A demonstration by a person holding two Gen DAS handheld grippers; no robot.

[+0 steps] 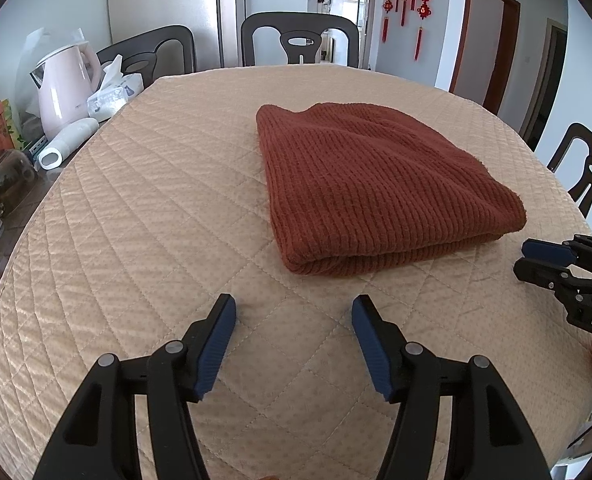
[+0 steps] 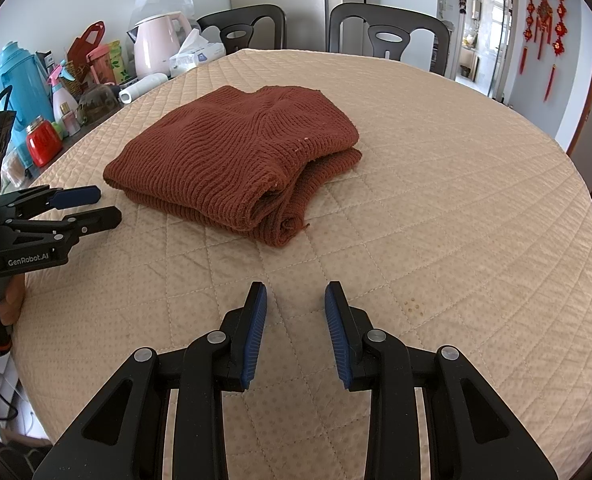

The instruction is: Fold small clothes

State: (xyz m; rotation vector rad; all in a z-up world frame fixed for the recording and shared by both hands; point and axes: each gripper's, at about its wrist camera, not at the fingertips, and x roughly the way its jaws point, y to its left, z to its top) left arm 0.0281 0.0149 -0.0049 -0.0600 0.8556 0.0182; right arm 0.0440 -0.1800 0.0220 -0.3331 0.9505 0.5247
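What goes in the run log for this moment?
garment: rust knit folded on quilted cover | left gripper: open, empty | right gripper: open, empty | contact: none

A rust-brown knitted garment [image 1: 376, 184] lies folded on the quilted beige table cover [image 1: 135, 220]. The left gripper [image 1: 293, 312] hangs just short of it, jaws apart with nothing between them (only bare quilting). The right gripper [image 1: 536, 260] pokes in from the right edge.

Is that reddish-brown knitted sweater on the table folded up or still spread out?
Folded. The sweater lies as a compact bundle on the quilted table cover, with stacked layers visible along its near edge.
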